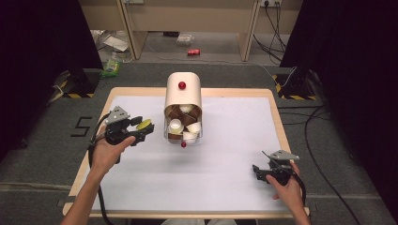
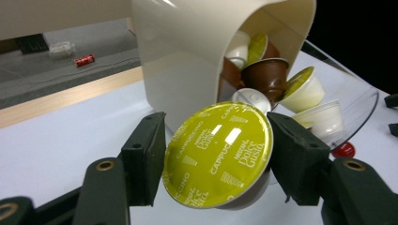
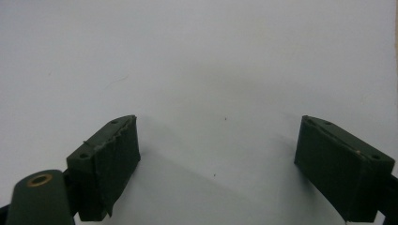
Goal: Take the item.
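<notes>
From above, a white-topped table (image 1: 197, 183) with a wooden rim carries a cream capsule dispenser (image 1: 183, 91) at its middle, its clear drawer (image 1: 183, 137) full of capsules, while the left gripper (image 1: 141, 131) just left of it clasps a green-lidded capsule (image 1: 144, 125) and the right gripper (image 1: 258, 172) sits near the table's right front. In the left gripper view the capsule (image 2: 218, 152) is pinched between both pads, lid toward the camera, close before the dispenser (image 2: 187, 56) — brown and white capsules spill from its mouth. In the right gripper view the jaws stand wide apart over bare white tabletop (image 3: 211, 70) — released, nothing between them.

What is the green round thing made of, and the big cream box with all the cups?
The capsule in the left gripper seems to have a shiny foil lid, since it glints, over a brown, likely plastic cup. The cream holder looks like smooth glossy plastic, with a clear see-through door.
</notes>
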Motion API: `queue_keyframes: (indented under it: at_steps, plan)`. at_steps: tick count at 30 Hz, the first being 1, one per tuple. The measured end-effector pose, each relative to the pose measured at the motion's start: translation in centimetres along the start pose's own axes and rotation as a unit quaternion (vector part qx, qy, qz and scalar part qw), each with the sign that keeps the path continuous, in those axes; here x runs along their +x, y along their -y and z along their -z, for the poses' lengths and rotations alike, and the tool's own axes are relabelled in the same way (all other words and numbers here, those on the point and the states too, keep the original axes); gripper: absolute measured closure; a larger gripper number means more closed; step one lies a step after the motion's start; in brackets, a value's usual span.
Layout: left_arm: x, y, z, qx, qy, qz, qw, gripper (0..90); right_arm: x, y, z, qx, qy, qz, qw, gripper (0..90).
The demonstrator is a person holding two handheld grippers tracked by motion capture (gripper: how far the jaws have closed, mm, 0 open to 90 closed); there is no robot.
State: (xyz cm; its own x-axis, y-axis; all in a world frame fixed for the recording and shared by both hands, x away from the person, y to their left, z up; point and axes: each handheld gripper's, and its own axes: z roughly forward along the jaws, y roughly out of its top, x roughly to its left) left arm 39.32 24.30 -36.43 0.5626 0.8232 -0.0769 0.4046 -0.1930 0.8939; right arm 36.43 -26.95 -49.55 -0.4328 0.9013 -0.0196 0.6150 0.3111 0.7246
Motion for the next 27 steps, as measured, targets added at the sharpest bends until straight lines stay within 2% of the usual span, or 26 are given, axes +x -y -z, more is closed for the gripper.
queue_keyframes:
  at_steps: [4, 12, 21, 27]
  plan:
    - [0.8, 0.8, 0.3, -0.002, -0.008, 0.010, 0.9999, 40.0, 0.0, 0.0, 0.0, 0.000, 0.000, 0.001, 1.0000, 14.6]
    - [1.6, 2.0, 0.5, -0.001, -0.024, 0.017, 0.9996, 40.0, 0.0, 0.0, 0.0, 0.000, 0.000, 0.000, 1.0000, 14.6]
    - [2.6, 3.5, -0.1, 0.006, -0.046, 0.024, 0.9986, 40.0, 0.0, 0.0, 0.0, 0.000, 0.000, 0.000, 1.0000, 14.6]
    - [3.5, 4.6, -1.0, 0.013, -0.050, 0.038, 0.9979, 40.0, 0.0, 0.0, 0.0, 0.000, 0.000, 0.001, 1.0000, 14.6]
